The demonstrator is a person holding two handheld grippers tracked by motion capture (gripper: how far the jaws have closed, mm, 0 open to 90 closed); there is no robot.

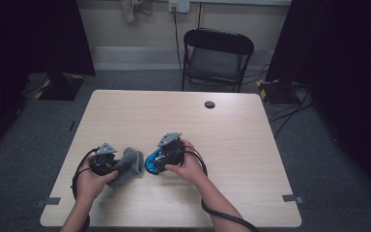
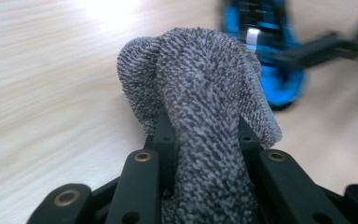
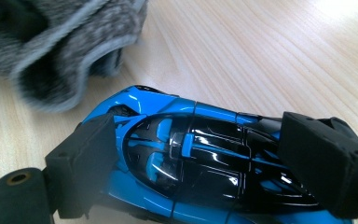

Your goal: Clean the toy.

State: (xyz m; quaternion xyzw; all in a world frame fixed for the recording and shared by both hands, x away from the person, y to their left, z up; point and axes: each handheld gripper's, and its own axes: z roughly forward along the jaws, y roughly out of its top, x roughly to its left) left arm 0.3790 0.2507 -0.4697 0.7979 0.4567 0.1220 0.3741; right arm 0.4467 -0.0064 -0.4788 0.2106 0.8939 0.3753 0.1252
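Grey knitted sock (image 2: 200, 93) clamped between the nearly closed jaws of the left gripper (image 1: 107, 164), near the table's (image 1: 183, 116) front-left edge, cuff end bunched, right gripper (image 1: 166, 154) gripping a glossy blue-and-black toy car (image 3: 191, 158) just beside it, toward the front middle.

Each black tool, the left tool (image 1: 107, 163) and the right tool (image 1: 166, 153), carries a grey three-cornered plate, brass-ringed screw holes and a trailing black cable; both forearms are bare.
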